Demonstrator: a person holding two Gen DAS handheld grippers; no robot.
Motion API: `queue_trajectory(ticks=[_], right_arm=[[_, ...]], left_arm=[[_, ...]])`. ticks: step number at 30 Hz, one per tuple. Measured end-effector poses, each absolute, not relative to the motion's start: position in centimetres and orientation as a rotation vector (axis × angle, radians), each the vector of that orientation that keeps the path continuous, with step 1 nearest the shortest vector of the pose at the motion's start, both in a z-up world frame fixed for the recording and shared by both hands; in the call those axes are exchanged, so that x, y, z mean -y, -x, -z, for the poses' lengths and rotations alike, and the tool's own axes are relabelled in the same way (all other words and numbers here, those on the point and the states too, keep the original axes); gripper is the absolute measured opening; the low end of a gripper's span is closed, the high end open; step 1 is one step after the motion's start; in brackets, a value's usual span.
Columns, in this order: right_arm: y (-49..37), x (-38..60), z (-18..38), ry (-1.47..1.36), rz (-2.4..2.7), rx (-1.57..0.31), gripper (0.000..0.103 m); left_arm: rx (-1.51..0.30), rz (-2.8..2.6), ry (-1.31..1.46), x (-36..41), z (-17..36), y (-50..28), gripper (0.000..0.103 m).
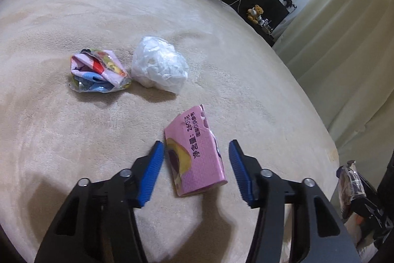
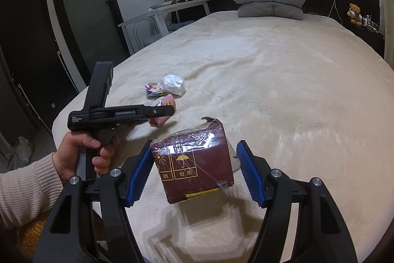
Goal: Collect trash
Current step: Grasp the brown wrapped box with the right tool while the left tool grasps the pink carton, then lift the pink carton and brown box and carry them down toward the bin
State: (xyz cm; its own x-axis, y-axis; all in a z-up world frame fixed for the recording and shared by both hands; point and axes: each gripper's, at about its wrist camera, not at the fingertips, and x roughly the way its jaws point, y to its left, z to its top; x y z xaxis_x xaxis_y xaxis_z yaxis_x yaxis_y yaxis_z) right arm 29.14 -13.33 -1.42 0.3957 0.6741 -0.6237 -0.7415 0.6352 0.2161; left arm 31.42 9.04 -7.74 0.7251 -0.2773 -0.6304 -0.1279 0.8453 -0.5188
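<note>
A pink packet with printed characters lies on the beige bed between the jaws of my left gripper. The blue pads stand a little off its sides, so this gripper is open. Beyond it lie a crumpled colourful wrapper and a white plastic wad, side by side. My right gripper is shut on a dark red box wrapped in clear tape, held above the bed near its front edge. In the right wrist view a hand holds the left gripper over the pink packet.
A folded grey quilt lies at the head of the bed against a black headboard. A teddy bear sits on a shelf at the right. A white table with a chair stands left of the bed, curtains to its right.
</note>
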Motion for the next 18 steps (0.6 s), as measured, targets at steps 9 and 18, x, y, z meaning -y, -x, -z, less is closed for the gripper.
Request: queue_trajectory(ticks=[9,18], right_arm=[[-29.8,13.0,1.9,0.109,-0.872,-0.752,0.067],[-30.1,11.8,2.3,0.125,-0.84,-0.756,0.067]], left_arm=[[-0.744,0.055,0.491,-9.1,7.3,-30.8,0.029],[-0.671,0.074,0.447,-8.6,4.7,-29.1,0.029]])
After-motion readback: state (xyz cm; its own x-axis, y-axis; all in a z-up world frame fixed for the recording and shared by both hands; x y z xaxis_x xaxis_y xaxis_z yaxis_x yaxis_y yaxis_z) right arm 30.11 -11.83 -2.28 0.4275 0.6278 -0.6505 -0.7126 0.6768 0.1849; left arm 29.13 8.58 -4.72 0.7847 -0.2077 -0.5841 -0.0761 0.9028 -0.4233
